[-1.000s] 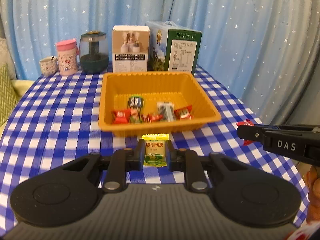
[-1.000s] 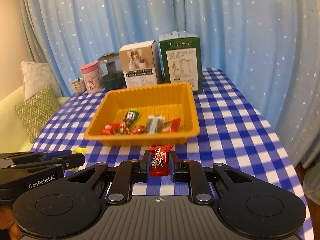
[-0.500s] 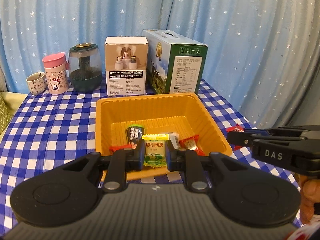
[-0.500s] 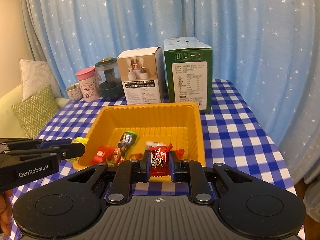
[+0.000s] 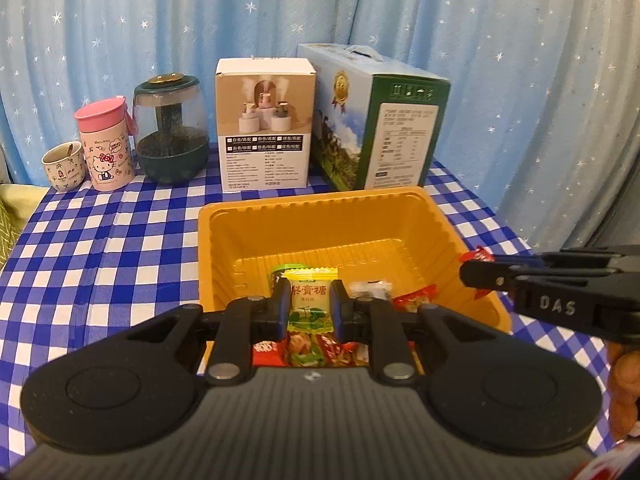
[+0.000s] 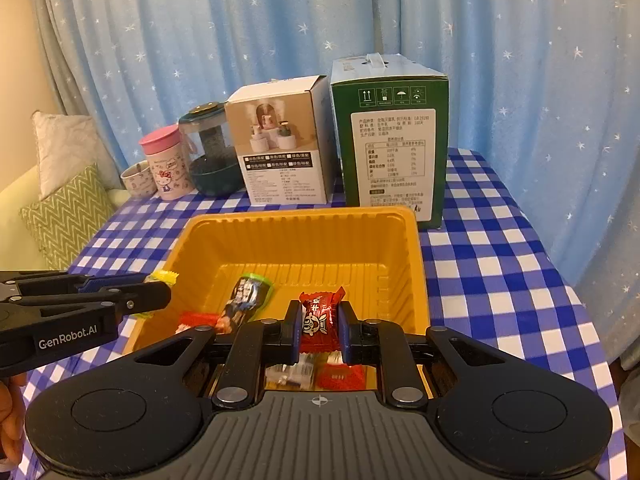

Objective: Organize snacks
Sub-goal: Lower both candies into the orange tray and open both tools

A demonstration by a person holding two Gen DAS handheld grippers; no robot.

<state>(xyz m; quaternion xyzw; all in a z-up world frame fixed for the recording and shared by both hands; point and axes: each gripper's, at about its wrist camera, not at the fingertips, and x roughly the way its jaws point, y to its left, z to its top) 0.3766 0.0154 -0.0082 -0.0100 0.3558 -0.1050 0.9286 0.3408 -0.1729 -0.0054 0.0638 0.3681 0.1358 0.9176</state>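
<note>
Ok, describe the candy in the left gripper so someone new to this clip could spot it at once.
Find the orange tray on the blue checked tablecloth. Over its near edge, the left gripper pinches a yellow candy. It is the only yellow wrapper, green at the bottom; the loose sweets below are mostly red.

A blue curtain (image 6: 400, 20) sprinkled with small white stars hangs in soft folds across the whole back of the room, reaching down behind the desk (image 6: 492, 248). The desk is covered by a blue-and-white checked cloth. At the left, beyond the curtain's edge, a strip of plain cream wall (image 6: 20, 60) shows. Below it stands a pale yellow sofa (image 6: 16, 192) just beside the desk, with a white cushion (image 6: 68, 140) propped behind a green zigzag cushion (image 6: 68, 216). The light is warm and even.
</note>
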